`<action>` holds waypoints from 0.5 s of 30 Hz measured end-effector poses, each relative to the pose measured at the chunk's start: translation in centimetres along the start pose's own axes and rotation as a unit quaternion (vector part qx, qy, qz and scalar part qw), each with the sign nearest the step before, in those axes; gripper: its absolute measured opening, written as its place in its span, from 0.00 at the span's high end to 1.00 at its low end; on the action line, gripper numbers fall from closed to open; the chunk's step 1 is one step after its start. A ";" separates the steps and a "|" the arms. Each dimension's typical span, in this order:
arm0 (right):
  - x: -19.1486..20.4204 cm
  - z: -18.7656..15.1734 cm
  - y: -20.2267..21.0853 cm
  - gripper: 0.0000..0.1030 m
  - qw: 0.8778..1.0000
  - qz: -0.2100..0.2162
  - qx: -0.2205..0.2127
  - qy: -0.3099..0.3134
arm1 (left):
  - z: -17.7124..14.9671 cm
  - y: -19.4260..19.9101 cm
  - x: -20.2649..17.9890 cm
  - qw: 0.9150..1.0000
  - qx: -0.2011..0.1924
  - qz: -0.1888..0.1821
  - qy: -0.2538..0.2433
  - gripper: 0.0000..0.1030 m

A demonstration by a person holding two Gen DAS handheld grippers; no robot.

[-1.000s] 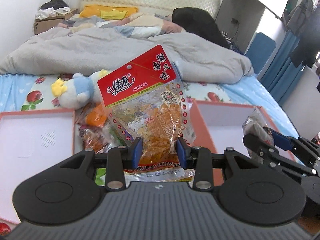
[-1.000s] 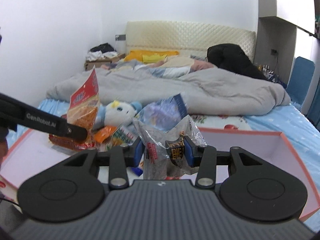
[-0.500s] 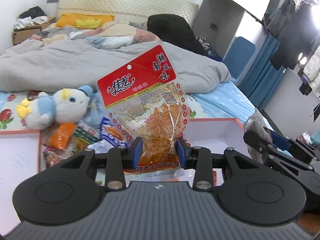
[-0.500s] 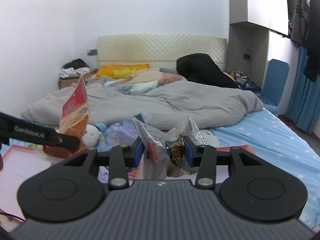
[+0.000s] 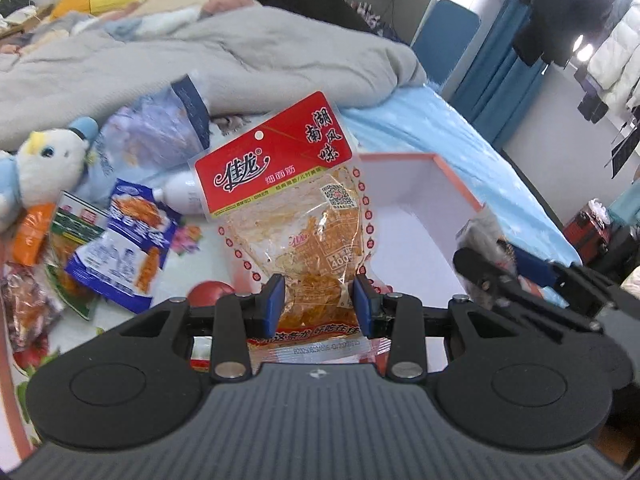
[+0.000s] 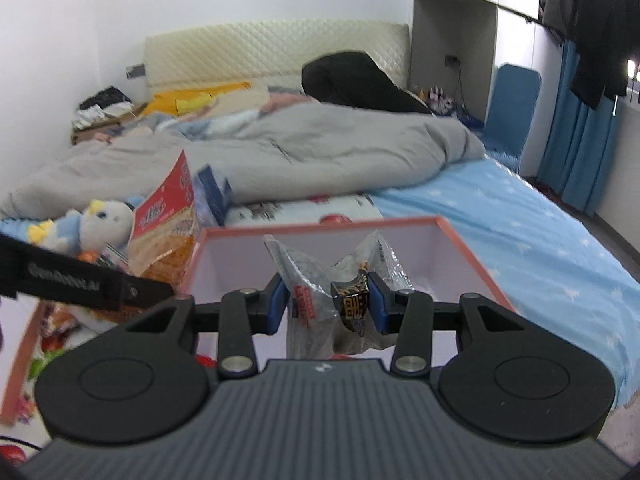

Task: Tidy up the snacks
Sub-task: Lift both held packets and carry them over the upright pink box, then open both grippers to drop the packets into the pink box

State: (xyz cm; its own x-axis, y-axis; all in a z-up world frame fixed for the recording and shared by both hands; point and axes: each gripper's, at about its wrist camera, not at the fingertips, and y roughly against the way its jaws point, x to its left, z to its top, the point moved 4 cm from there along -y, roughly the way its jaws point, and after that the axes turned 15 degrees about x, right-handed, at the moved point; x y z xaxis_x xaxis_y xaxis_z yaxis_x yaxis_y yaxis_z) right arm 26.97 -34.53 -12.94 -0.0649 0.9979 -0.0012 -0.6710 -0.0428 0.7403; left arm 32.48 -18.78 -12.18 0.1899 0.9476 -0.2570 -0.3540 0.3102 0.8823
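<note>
The left gripper (image 5: 316, 300) pinches one red-topped snack bag (image 5: 288, 208) by its lower end, upright above the bed, beside the pink-rimmed box (image 5: 452, 184). The right gripper (image 6: 327, 300) pinches one crumpled clear snack packet (image 6: 320, 280) in front of that box (image 6: 460, 240). One blue-and-white packet (image 5: 120, 248), one orange packet (image 5: 30, 232) and one plush toy (image 5: 44, 160) lie at left.
</note>
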 end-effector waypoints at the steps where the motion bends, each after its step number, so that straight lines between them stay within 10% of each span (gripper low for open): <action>1: -0.4 -0.2 -0.4 0.56 1.000 0.001 0.006 -0.006 | 0.1 -0.3 -0.2 1.000 0.006 0.001 -0.001 0.59; 8: -2.2 -2.0 -3.2 0.56 0.998 0.009 0.054 -0.023 | 0.9 -3.4 -1.0 0.999 0.046 0.004 -0.002 0.58; 15: -2.7 -2.5 -4.0 0.35 0.997 0.006 0.065 -0.038 | 1.2 -3.6 -0.3 0.998 0.054 0.002 0.012 0.33</action>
State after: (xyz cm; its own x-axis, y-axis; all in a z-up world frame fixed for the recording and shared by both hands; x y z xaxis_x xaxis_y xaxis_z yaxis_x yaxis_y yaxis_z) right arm 27.98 -37.18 -17.55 -0.0129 0.9983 0.0563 -0.5684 -0.0537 0.8210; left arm 34.78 -20.31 -14.81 0.1654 0.9511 -0.2609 -0.2531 0.2966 0.9208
